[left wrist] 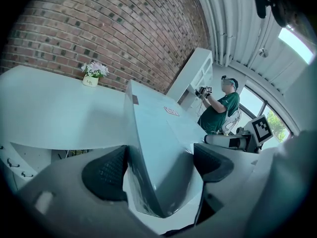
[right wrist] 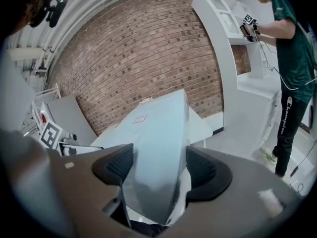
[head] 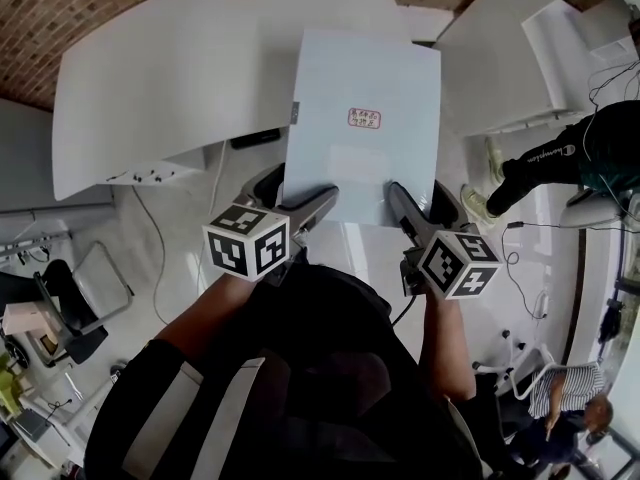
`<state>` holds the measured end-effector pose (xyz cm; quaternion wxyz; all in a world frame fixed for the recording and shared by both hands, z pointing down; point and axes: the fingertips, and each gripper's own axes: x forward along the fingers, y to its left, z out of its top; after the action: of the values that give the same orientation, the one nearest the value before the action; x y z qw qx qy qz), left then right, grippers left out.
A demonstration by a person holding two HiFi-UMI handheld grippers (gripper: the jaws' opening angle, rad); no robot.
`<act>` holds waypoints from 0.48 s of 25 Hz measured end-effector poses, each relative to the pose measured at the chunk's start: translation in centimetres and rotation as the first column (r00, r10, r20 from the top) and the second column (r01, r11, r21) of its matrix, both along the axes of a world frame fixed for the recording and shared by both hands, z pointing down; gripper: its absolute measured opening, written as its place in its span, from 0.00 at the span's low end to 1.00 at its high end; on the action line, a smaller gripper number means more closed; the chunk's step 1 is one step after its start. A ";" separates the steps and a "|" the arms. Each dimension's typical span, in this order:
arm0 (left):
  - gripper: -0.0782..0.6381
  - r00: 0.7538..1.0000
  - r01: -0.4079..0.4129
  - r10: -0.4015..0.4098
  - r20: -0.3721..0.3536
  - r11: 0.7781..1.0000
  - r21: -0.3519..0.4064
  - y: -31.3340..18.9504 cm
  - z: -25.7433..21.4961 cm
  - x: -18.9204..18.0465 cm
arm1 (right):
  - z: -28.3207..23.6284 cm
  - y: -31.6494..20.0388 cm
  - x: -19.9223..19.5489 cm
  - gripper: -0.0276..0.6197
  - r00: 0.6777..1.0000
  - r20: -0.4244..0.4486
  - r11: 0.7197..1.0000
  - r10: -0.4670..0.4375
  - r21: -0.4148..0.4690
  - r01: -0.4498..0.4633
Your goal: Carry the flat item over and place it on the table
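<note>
A flat pale-blue panel point(head: 362, 123) with a small red-printed label is held level in front of me by its near edge. My left gripper point(head: 303, 206) is shut on the near left corner and my right gripper point(head: 403, 208) on the near right corner. In the left gripper view the panel point(left wrist: 153, 138) runs slanted between the dark pads point(left wrist: 106, 173) of the left gripper point(left wrist: 158, 167). In the right gripper view the panel point(right wrist: 158, 133) sits between the two pads point(right wrist: 205, 170) of the right gripper point(right wrist: 161, 170). A white table point(head: 160, 78) lies ahead on the left, and the panel's far edge overlaps it in the head view.
A small flower pot point(left wrist: 93, 75) stands on the white table by the brick wall point(left wrist: 124, 29). A person in a green shirt point(right wrist: 292, 58) works at a white shelf unit point(right wrist: 230, 38) on the right. A second white table point(head: 500, 48) is ahead right, and a chair point(head: 90, 293) stands at left.
</note>
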<state>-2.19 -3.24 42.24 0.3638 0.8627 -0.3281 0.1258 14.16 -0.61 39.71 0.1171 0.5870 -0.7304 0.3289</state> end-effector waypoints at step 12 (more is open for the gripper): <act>0.71 1.000 0.009 -0.009 -0.010 1.000 0.001 -5.2 0.0 -0.5 | -0.2 -5.7 -0.4 0.56 1.000 -0.010 1.000 -0.024 0.003 0.024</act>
<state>-2.68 -8.42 42.21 0.3653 0.8621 -0.3303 0.1197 13.73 -6.34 39.55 0.1239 0.5800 -0.7374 0.3232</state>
